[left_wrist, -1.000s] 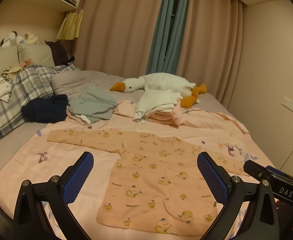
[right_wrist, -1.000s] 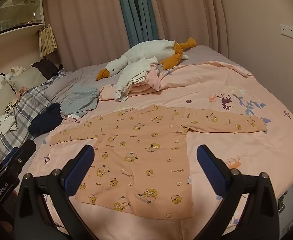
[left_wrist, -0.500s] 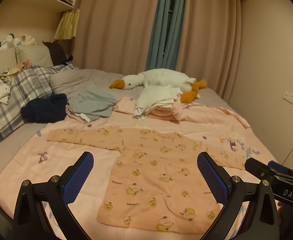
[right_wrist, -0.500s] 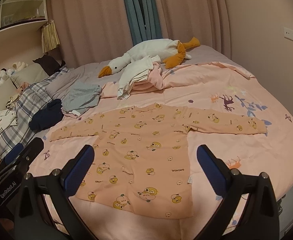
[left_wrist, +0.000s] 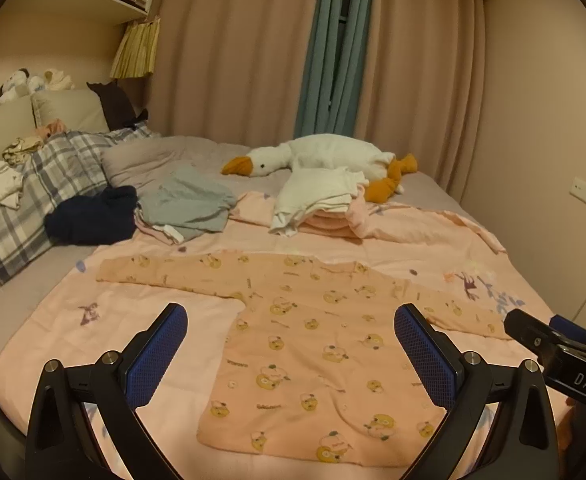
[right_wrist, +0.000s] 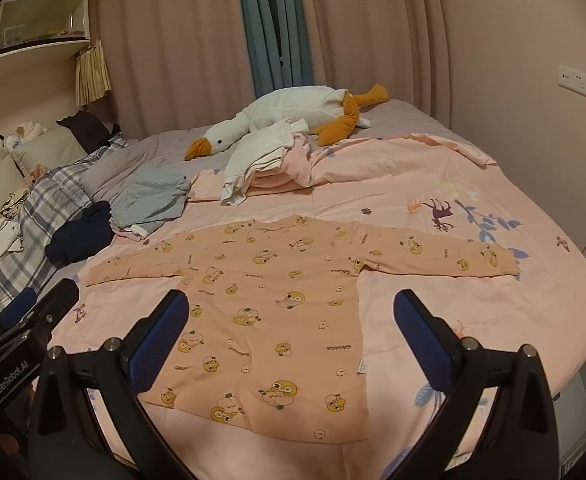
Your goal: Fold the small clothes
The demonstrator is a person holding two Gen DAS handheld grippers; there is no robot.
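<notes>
Now | both tools wide open, empty | shirt point(left_wrist: 317, 344) flat beneath left tool point(left_wrist: 291, 354), right tool point(right_wrist: 291, 344)

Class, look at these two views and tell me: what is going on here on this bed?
A person holds a claw in each hand above a peach long-sleeved top spread flat on the pink blanket, sleeves out to both sides. The left claw and right claw are both open and hold nothing. Folding has not begun. Other clothes lie heaped farther back beside a plush goose.

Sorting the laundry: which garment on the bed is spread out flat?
The peach duck-print top, lying open with both sleeves out. The grey garment, navy one and white one are bunched or piled behind it.
</notes>
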